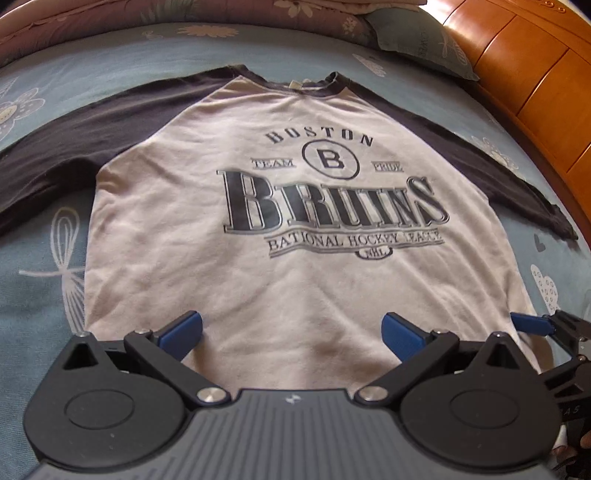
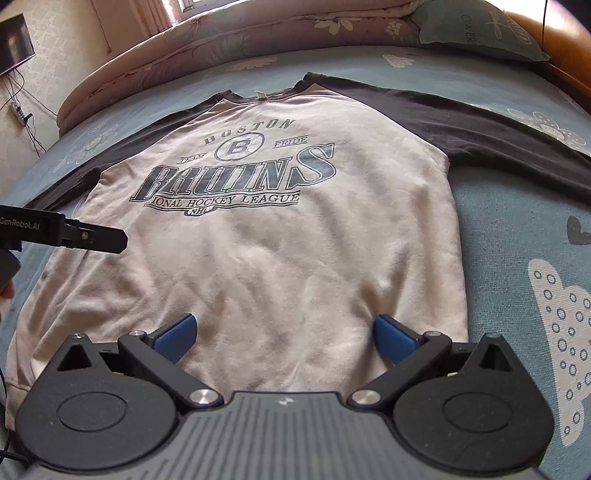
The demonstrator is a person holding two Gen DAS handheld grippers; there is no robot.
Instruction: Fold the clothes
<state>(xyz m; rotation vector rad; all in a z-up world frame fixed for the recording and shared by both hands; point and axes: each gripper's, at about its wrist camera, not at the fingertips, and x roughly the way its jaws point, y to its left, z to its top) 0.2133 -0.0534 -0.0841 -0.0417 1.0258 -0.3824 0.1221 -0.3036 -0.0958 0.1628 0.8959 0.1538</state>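
Garment: Boston Bruins raglan sweatshirt (image 1: 280, 229), pale body with dark sleeves, lying flat and face up on the bed (image 1: 44, 295), collar pointing away, hem lying nearest both cameras.
Sleeves: left sleeve (image 1: 55, 155) and right sleeve (image 2: 498, 136) spreading outward across the sheet, both lying flat.
Left gripper (image 1: 291, 332): hovering over the hem, blue pads spread wide, pinching nothing.
Right gripper (image 2: 284, 336): hovering over the hem near the garment's right side, pads spread wide, holding nothing.
Handling, judged: soft, limp, fairly light knit; likely draping and sagging when lifted, creasing easily, clinging a little to the sheet; not fragile.
Hold points, judged: hem corners or shoulder seams offering a thin edge for pinching; sleeve cuffs suiting a first inward fold.
Stage, judged: folding not yet begun, garment lying fully spread.
Bedding: blue floral sheet covering the bed; rolled quilt (image 2: 207, 40) lying beyond the collar; pillow (image 2: 476, 33) resting at the far right corner.
Furniture: wooden headboard (image 1: 524, 74) running along the right edge, close to the right cuff.
Wall side: dark screen (image 2: 14, 44) and a power strip (image 2: 20, 112) with cables hanging on the wall in the right wrist view.
Obstructions, judged: nothing lying on the garment; headboard possibly crowding the reach toward the right cuff.
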